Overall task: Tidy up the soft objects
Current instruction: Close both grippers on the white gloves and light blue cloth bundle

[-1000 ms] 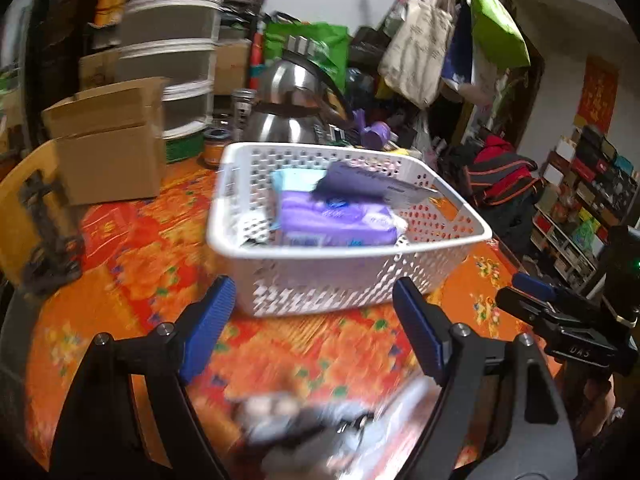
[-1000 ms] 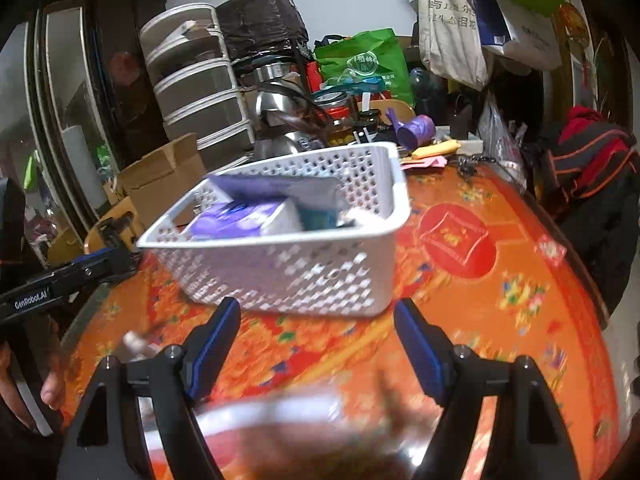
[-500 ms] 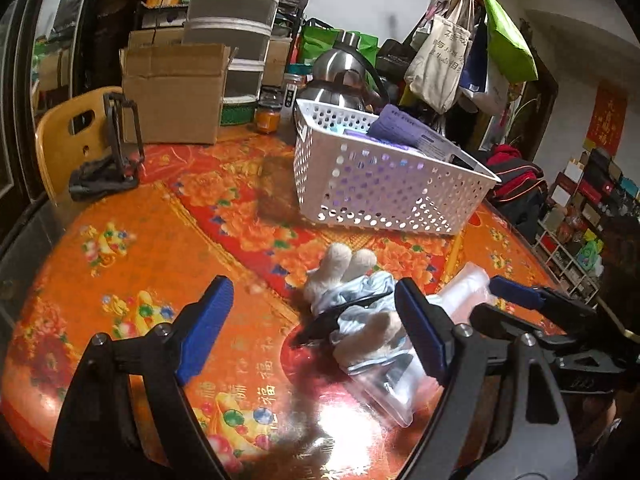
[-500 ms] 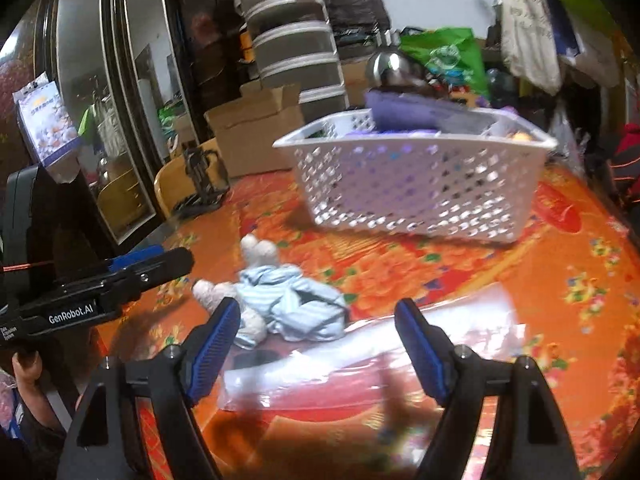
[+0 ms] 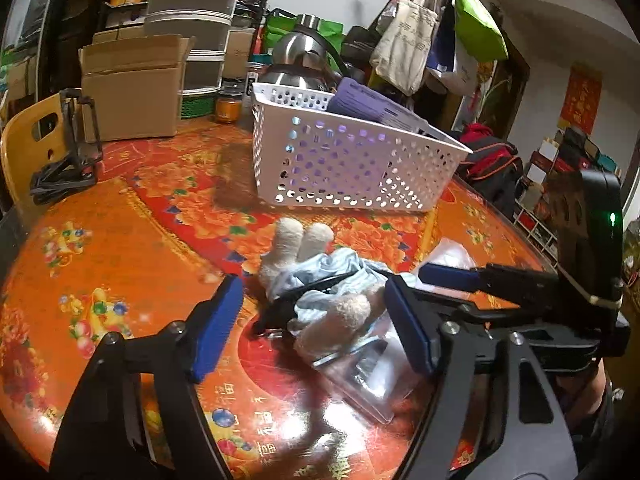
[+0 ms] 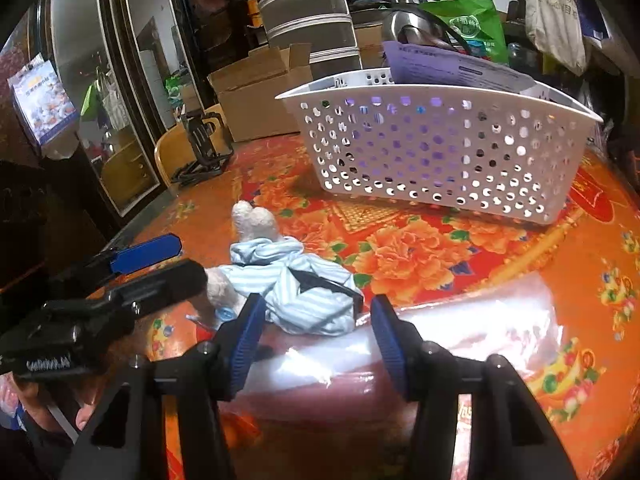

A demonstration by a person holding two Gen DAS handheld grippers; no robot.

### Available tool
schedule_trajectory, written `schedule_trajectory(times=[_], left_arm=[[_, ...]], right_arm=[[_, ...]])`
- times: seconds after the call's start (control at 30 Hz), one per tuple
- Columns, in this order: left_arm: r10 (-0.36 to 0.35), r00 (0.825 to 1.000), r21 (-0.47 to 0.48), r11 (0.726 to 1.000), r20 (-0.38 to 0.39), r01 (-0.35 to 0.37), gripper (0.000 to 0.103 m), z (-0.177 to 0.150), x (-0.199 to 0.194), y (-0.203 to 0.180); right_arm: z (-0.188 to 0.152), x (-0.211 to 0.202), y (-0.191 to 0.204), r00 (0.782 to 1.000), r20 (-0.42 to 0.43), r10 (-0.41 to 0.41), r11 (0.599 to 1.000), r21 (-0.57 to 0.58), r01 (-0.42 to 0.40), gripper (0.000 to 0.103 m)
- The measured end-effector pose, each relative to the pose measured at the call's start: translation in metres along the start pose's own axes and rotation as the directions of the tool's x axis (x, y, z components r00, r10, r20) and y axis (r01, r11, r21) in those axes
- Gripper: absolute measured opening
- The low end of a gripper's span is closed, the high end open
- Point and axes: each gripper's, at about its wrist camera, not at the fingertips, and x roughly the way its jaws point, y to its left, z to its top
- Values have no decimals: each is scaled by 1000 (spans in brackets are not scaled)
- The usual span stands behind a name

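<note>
Plush toy [image 5: 320,280] in striped blue clothes lies on floral surface [image 5: 120,240], partly on clear plastic bag [image 6: 460,332], near white basket [image 5: 352,168]. Left tool [image 5: 316,328] and right tool [image 6: 316,340] both apart, flanking toy, likely for grasp.

A cluttered home room: a bench [image 5: 120,240] under a red floral oilcloth, tote bags [image 5: 404,52] hanging on a rack, stacked plastic drawers [image 6: 308,20], cardboard boxes [image 5: 132,92] and a steel kettle [image 5: 300,60].
</note>
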Motion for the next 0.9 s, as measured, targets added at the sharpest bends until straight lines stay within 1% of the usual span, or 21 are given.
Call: schedule_trajectory(times=[0.07,0.13,0.2,0.23,0.27,0.3,0.33,0.37,0.4,0.5,0.53,0.57,0.6,0.63,0.67,0.7,0.73,0.9], left_arm=[[-15,1000,-3,1000,-10,15,67,0,3,0],[-27,1000,-11,1000,-17,26,66,0,4,2],[-40,999,-21,999,-24,39,63,0,5,3],[-49,998,-24,999,-27,48,59,-1,6,4],[-57,998,-26,998,-28,56,53,-1,6,4],[-63,998,-25,998,-27,62,51,-2,5,4],[-72,997,-19,997,-22,71,48,-3,3,2],[-79,997,-8,997,-8,79,48,-4,-1,0],[-79,997,2,997,2,79,48,-4,-4,-2],[-74,997,10,997,-23,74,47,-4,1,-5],[-77,997,10,997,-28,77,45,-4,2,-5],[-70,997,9,997,-35,70,40,-4,4,-4],[-60,997,3,998,-51,60,36,-4,7,-4],[-61,996,-7,998,-62,61,30,-4,9,-2],[-64,996,-16,998,-63,63,27,-4,9,0],[-64,996,-23,998,-60,62,26,-5,9,1],[-61,997,-27,998,-55,60,23,-5,8,2],[-44,998,-12,999,-49,44,22,-6,7,-1]], right_arm=[[3,3,0,1000,-6,9,1000,-7,-9,55],[5,10,-1,999,-29,21,1000,-1,-21,55],[7,15,-2,998,-44,46,999,4,-46,55],[7,18,-2,997,-56,51,999,6,-51,53],[7,19,-2,997,-60,50,999,4,-50,46],[7,19,-2,997,-61,46,999,1,-46,39],[7,20,-1,997,-63,41,999,-3,-41,38],[7,20,-1,997,-64,41,999,-3,-41,36],[7,20,-1,997,-64,44,999,-1,-44,32],[7,20,-2,997,-65,46,999,4,-45,29],[7,20,-2,997,-65,46,999,2,-46,29],[7,21,-1,997,-66,45,999,0,-45,27],[7,21,-1,997,-65,45,999,-2,-46,24],[7,21,-1,997,-62,43,999,-1,-43,23],[7,20,-2,998,-56,36,999,3,-36,19],[6,19,-2,998,-53,38,999,3,-38,12],[6,17,-3,998,-46,41,999,1,-41,7],[5,14,1,998,-43,38,999,-22,-39,5]])
